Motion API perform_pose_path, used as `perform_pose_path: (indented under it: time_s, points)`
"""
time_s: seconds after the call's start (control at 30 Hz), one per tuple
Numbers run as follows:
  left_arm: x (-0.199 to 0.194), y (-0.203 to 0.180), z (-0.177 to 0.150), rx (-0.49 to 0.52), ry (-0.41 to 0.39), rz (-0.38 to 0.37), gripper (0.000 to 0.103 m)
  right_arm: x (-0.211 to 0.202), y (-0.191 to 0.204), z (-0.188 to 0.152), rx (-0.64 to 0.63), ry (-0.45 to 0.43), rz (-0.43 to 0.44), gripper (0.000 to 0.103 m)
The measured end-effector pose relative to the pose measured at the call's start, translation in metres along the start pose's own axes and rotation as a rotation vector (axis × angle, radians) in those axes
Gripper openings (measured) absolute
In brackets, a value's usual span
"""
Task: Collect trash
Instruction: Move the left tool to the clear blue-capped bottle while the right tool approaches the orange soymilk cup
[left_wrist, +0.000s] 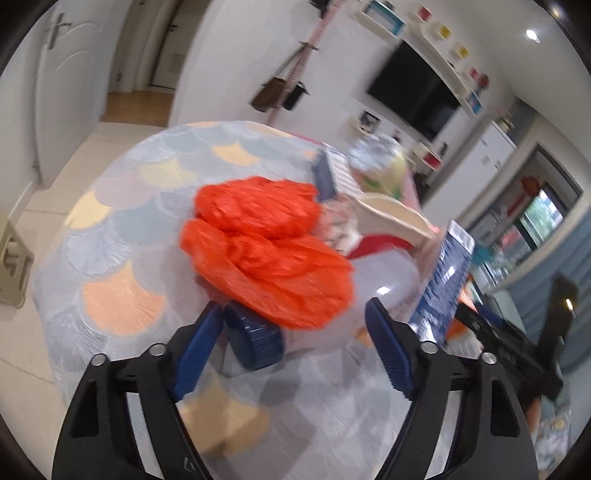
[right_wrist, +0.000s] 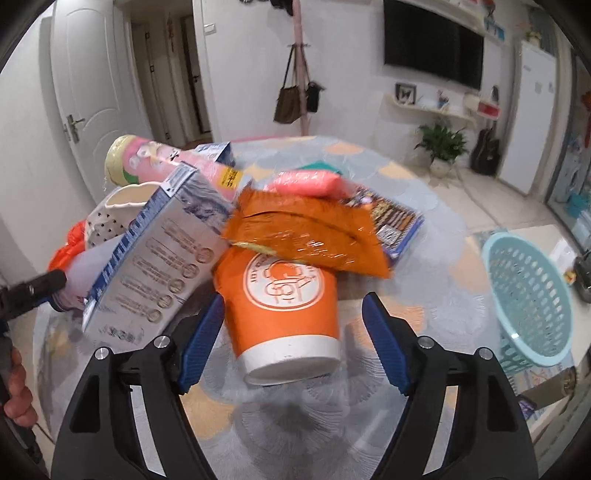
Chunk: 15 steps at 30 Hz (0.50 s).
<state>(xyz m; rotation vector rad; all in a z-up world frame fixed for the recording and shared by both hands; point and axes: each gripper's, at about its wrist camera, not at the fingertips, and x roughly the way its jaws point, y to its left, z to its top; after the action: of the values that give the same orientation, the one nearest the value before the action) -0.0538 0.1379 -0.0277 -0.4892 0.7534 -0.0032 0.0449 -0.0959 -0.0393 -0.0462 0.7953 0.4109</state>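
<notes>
Looking along both grippers, we see trash heaped on round desk (left_wrist: 122, 229). Left gripper (left_wrist: 295, 332): fingers spread, clear bottle with blue cap (left_wrist: 255, 341) lying between them, cap touching 9 o'clock finger; orange plastic bag (left_wrist: 266, 251) at 12 o'clock. Right gripper (right_wrist: 293, 332): fingers spread around orange paper cup (right_wrist: 284, 306), not squeezing. Grey carton (right_wrist: 155, 258) at 10 o'clock, teal basket (right_wrist: 532, 295) at 3 o'clock.

The left gripper (left_wrist: 291, 345) has its fingers (left_wrist: 197, 341) wide apart. A clear bottle (left_wrist: 332, 295) with a blue cap (left_wrist: 253, 341) lies between them, under an orange bag (left_wrist: 266, 251).
</notes>
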Motion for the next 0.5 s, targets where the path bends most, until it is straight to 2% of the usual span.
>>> perform_pose_path:
  time_s: [0.1,0.13,0.3,0.37,0.43,0.5]
  points:
    - [-0.003,-0.014,-0.014,0.041,0.036,-0.073,0.071,0.0,-0.002,-0.004,0.005,0.018,0.021,0.07]
    - [-0.004,-0.021,-0.02,0.065,0.048,-0.088,0.071,-0.002,-0.003,-0.006,0.008,0.018,0.038,0.061]
    - [-0.017,-0.068,-0.052,0.228,0.082,-0.167,0.071,-0.013,-0.006,-0.011,0.021,0.009,0.063,0.06]
    - [-0.022,-0.079,-0.058,0.271,0.074,-0.16,0.071,-0.021,-0.01,-0.016,0.03,-0.004,0.063,0.06]
    - [-0.026,-0.088,-0.059,0.309,0.041,-0.102,0.071,-0.028,-0.014,-0.019,0.033,-0.011,0.062,0.06]
    - [-0.033,-0.086,-0.056,0.291,0.004,-0.084,0.071,-0.034,-0.02,-0.021,0.037,-0.012,0.055,0.06]
